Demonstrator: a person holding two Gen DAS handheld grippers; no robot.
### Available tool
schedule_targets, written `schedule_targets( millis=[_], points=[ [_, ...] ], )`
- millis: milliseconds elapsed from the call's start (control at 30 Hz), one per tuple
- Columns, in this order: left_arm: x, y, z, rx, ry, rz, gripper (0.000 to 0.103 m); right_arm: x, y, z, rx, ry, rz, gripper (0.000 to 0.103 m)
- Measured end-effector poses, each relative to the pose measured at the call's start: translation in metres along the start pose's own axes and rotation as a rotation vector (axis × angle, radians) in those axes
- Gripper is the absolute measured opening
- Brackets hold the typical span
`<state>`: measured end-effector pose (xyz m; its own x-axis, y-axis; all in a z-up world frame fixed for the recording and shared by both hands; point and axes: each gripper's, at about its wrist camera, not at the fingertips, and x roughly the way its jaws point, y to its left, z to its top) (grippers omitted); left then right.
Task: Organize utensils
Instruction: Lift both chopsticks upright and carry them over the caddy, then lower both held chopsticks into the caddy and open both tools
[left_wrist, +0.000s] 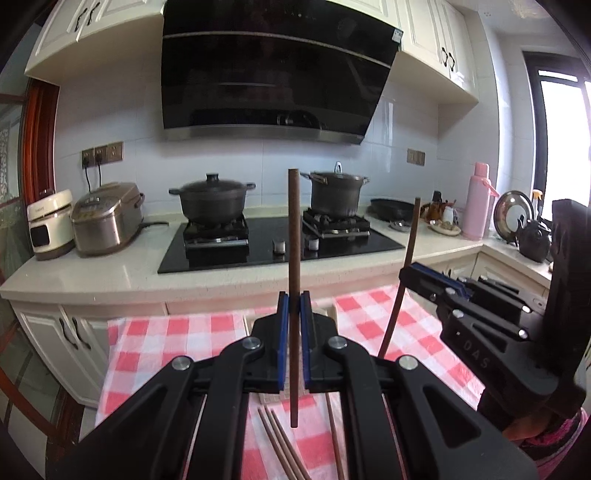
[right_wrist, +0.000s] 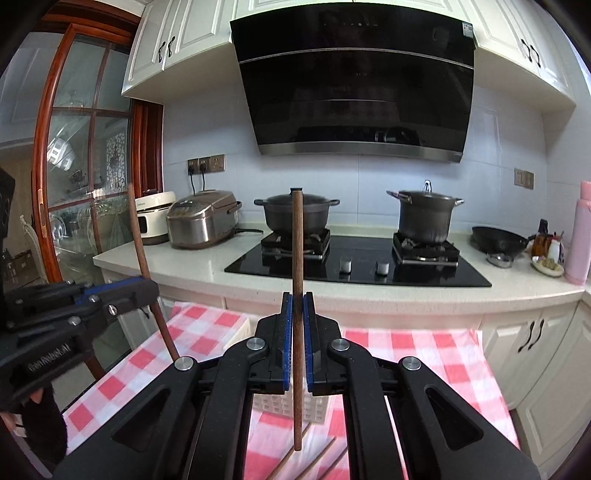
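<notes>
Chopstick (left_wrist: 294, 258) upright, pinched in left claw (left_wrist: 294, 306).

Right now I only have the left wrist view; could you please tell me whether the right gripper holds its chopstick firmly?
Observer: Yes. The right gripper is shut on the right chopstick, which stands upright in the right wrist view.
Operator: Thank you. Mine looks upright to me; is it?
Observer: Not from the side. The left gripper holds the left chopstick leaning, its top end tilted to the left in that view.
Operator: And what lies under the right one?
Observer: Its lower end hangs over the checked cloth, above loose chopsticks.
</notes>
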<state>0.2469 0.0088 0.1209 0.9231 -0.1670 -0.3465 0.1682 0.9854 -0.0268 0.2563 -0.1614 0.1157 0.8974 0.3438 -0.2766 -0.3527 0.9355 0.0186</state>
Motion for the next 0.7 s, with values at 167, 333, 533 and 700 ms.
schedule_targets(
  millis=[167, 333, 533, 700],
  points=[
    [0.008, 0.004, 0.031, 0.010, -0.040, 0.024, 0.006, 0.012, -0.004, 0.022, 0.006, -0.035, 0.006, 0.006],
    [0.024, 0.008, 0.059, 0.009, -0.078, 0.050, 0.006, 0.033, -0.009, 0.036, 0.016, -0.056, 0.004, 0.006],
    [0.056, 0.020, 0.074, -0.014, -0.101, 0.079, 0.006, 0.063, -0.011, 0.038, 0.012, -0.050, 0.004, 0.006],
    [0.088, 0.028, 0.067, -0.042, -0.091, 0.076, 0.006, 0.088, -0.016, 0.025, 0.029, -0.004, 0.011, 0.006]
  ],
)
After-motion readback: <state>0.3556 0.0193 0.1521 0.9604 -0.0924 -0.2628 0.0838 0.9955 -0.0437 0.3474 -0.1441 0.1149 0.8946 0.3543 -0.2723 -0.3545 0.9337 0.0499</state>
